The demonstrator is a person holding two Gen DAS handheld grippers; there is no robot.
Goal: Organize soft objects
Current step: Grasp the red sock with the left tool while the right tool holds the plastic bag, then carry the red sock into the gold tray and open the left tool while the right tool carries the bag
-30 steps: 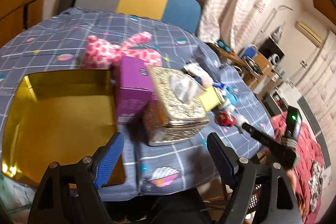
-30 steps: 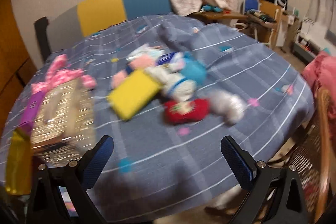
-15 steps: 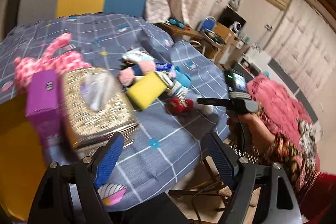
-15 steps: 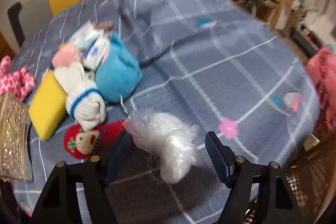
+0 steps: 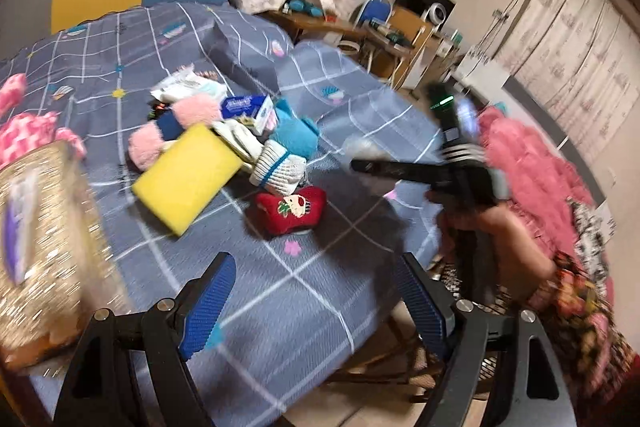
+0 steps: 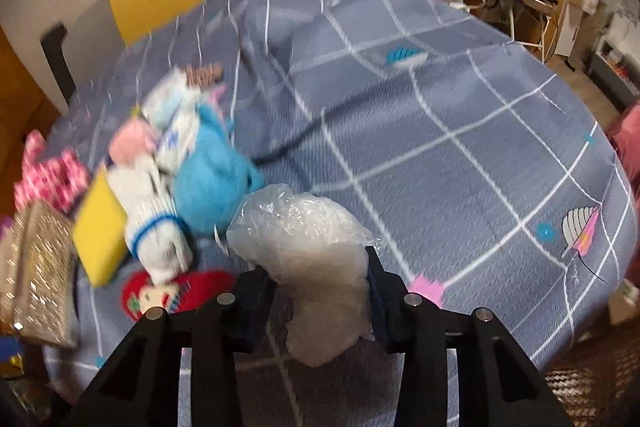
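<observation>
Since the frame half a second back, our right gripper (image 6: 320, 291) has been closing in: its blue pads, which were standing apart around the crinkled clear-plastic-wrapped white bundle (image 6: 316, 259), are now pinching that bundle from both sides. In the left wrist view the same gripper is showing as a dark bar reaching over the grey-blue checked tablecloth (image 5: 304, 291), blurred, so we are judging the grip from the right wrist view alone.

Our left gripper (image 5: 316, 303) is hanging with its jaws spread and nothing between them, low over the near edge of the cloth, and it has been swinging rightward, so the heap is now sitting ahead of it.

That heap is lying just left of the pinched bundle: a fluffy blue plush (image 6: 212, 183), a white knitted sock with 1 blue band (image 6: 154, 231), a flat yellow sponge block (image 5: 188, 179) and a small red embroidered pouch (image 5: 288, 209). The glittery gold tissue box (image 5: 44, 235) is standing further left.

We are reading this as the grasp just completing, so 1 soft item is about to be lifted out. The wrapping is looking slippery and the bundle squashy, so we are expecting it may slide or bulge out of the pads unless the lift is gentle. Where it should go is not showing in the current views.
</observation>
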